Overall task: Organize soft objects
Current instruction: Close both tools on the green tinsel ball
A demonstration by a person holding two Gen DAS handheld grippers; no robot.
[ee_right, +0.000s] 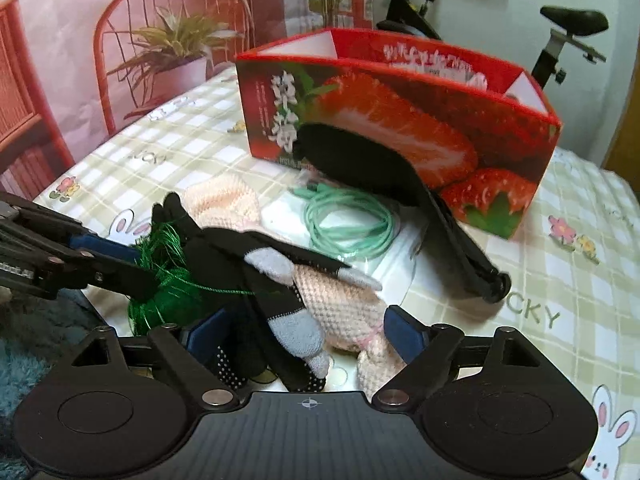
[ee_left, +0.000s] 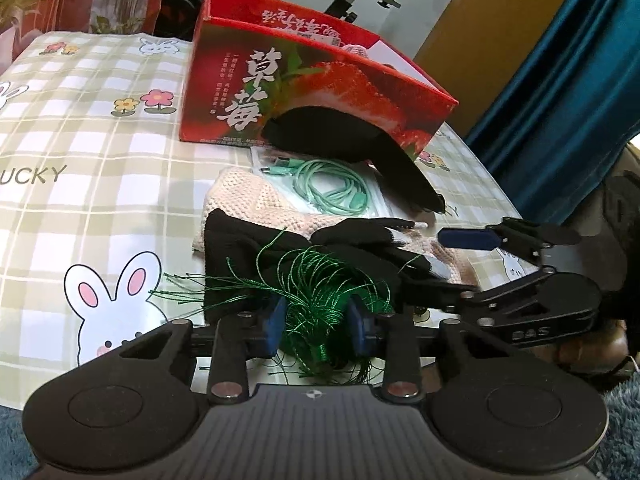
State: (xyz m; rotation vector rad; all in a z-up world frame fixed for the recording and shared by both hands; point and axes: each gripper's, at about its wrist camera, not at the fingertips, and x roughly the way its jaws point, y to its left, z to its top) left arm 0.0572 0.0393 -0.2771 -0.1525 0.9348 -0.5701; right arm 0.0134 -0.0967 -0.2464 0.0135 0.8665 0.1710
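This was a room in a home. The tabletop (ee_left: 100, 128) wore a checked cloth printed with rabbits, flowers and the word LUCKY. At 12 o'clock behind it stood an exercise bike (ee_right: 560, 36) with a black saddle. A teal curtain (ee_left: 568, 80) hung at 2 o'clock in the left wrist view, and shaggy blue carpet (ee_right: 24, 356) covered the floor at 8 o'clock in the right wrist view. A backdrop (ee_right: 140, 40) picturing a wicker chair and a potted plant stood at 11 o'clock. A strawberry fruit box (ee_left: 304, 96) sat on the cloth.
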